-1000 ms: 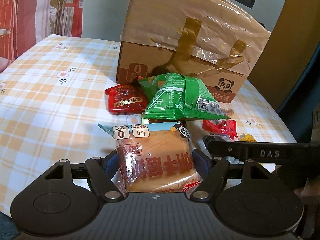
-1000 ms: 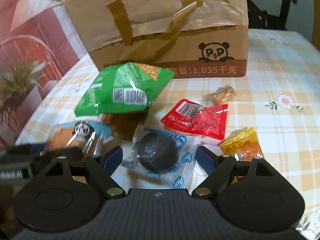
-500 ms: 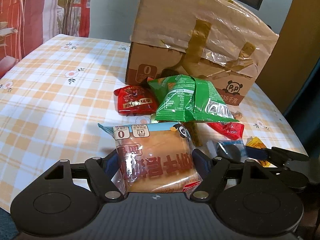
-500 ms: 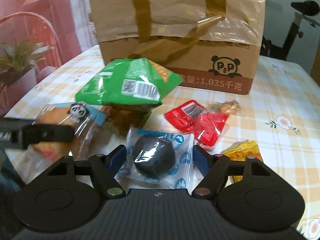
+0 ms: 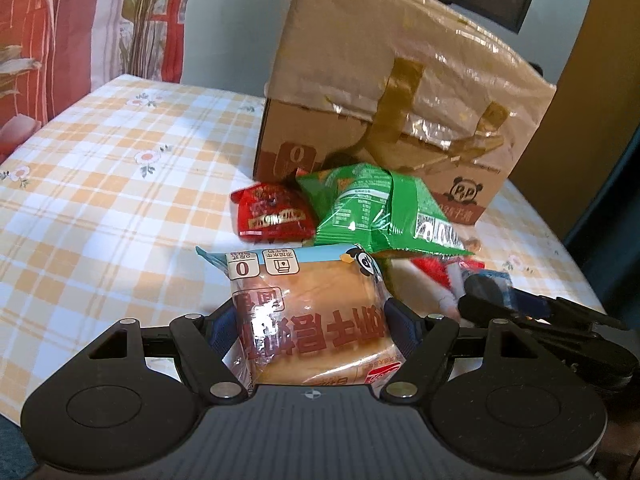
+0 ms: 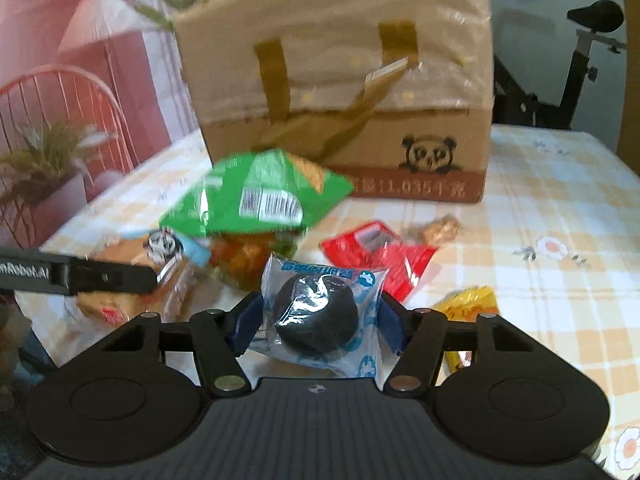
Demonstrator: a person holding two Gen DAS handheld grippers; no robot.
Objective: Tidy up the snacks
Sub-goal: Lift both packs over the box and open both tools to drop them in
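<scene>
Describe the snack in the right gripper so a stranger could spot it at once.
Start at the big cardboard box with the panda print standing on the checked tablecloth. In front of it lies a puffy green bag, and nearer the camera the right gripper pinches a clear, blue-printed wrapper. It alone holds a round black ball.

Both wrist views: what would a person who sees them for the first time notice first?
Probably the packets held close to each camera: the left gripper is shut on a bread packet, the right gripper on a dark round cake in a clear blue wrapper. Behind them, a large panda box stands on the checked tablecloth, with a green snack bag in front.
</scene>
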